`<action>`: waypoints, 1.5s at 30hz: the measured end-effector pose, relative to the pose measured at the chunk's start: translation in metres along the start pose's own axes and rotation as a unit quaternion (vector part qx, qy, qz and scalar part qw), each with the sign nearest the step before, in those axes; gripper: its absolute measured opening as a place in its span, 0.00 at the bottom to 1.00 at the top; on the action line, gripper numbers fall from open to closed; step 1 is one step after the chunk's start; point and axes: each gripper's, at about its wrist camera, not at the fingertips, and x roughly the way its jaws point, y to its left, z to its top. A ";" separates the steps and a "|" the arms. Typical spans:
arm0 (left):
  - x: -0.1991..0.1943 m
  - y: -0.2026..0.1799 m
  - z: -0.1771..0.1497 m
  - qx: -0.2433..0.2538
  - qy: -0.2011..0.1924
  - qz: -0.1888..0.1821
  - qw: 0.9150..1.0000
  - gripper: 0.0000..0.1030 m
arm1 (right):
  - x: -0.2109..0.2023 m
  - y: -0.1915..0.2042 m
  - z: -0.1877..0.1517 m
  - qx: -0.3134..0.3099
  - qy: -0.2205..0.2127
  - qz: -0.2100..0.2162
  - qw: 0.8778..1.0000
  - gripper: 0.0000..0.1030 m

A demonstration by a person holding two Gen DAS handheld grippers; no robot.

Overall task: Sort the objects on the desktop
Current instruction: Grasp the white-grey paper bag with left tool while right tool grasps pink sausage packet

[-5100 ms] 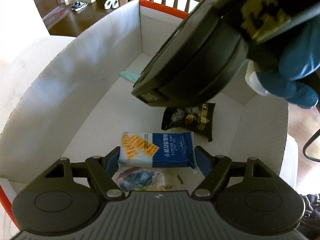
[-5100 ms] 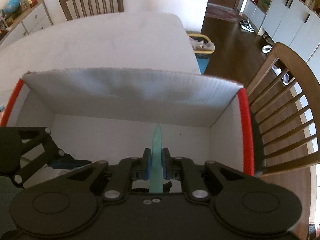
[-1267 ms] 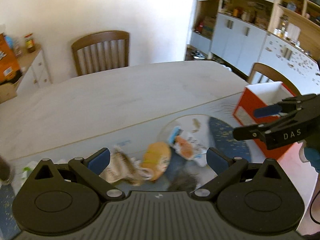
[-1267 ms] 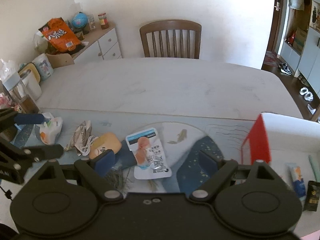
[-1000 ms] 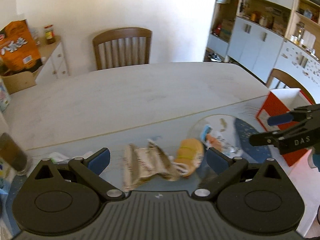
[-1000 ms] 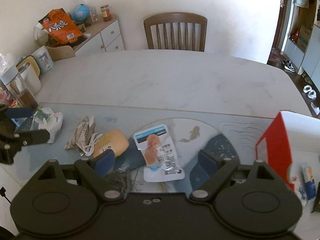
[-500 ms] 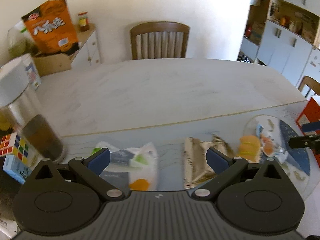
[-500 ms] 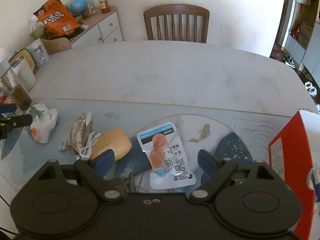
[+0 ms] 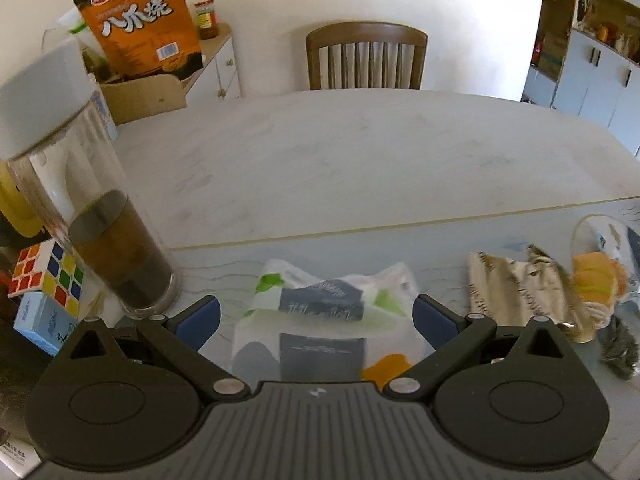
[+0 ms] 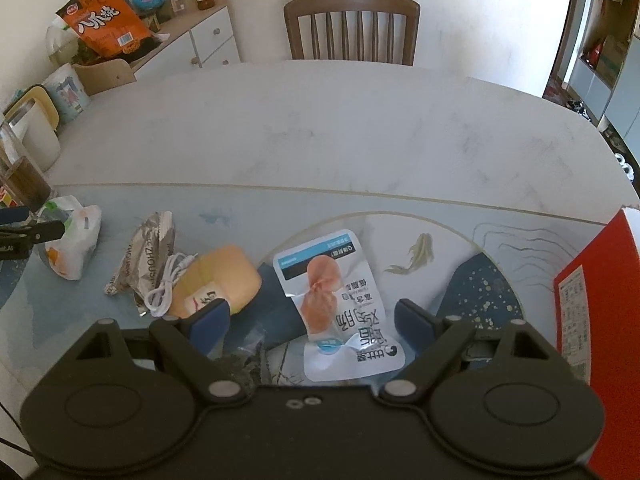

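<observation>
My left gripper (image 9: pixel 316 316) is open, its blue pads either side of a white tissue pack with green and orange patches (image 9: pixel 328 320) on the table mat; the pack also shows in the right wrist view (image 10: pixel 72 244). My right gripper (image 10: pixel 312 316) is open above a white-and-blue chicken snack pouch (image 10: pixel 336 300). Next to the pouch lie a yellow-orange bread pack (image 10: pixel 216 280), a white cable (image 10: pixel 168 284) and a silver-brown crumpled wrapper (image 10: pixel 148 256). The wrapper (image 9: pixel 516 284) and bread pack (image 9: pixel 592 280) show to the right in the left wrist view.
A tall glass bottle of dark tea (image 9: pixel 100 236) stands just left of the left gripper, with a Rubik's cube (image 9: pixel 44 276) beside it. A red-sided cardboard box (image 10: pixel 592 312) stands at the right. A wooden chair (image 10: pixel 352 28) is across the white table (image 10: pixel 320 132).
Both grippers left the box, having released the biscuit pack and the teal stick. The left swung left to the tissue pack; the right moved down over the chicken pouch.
</observation>
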 end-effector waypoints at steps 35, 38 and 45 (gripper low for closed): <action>0.043 -0.013 -0.002 -0.032 0.039 -0.085 0.995 0.90 | 0.059 -0.013 -0.008 -0.026 0.033 -0.036 0.998 0.80; 0.041 -0.017 0.000 -0.034 0.037 -0.093 0.994 0.79 | 0.057 -0.011 -0.008 -0.031 0.030 -0.033 0.999 0.73; 0.038 -0.022 0.002 -0.037 0.036 -0.110 0.993 0.57 | 0.054 -0.008 -0.006 -0.044 0.027 -0.026 0.998 0.55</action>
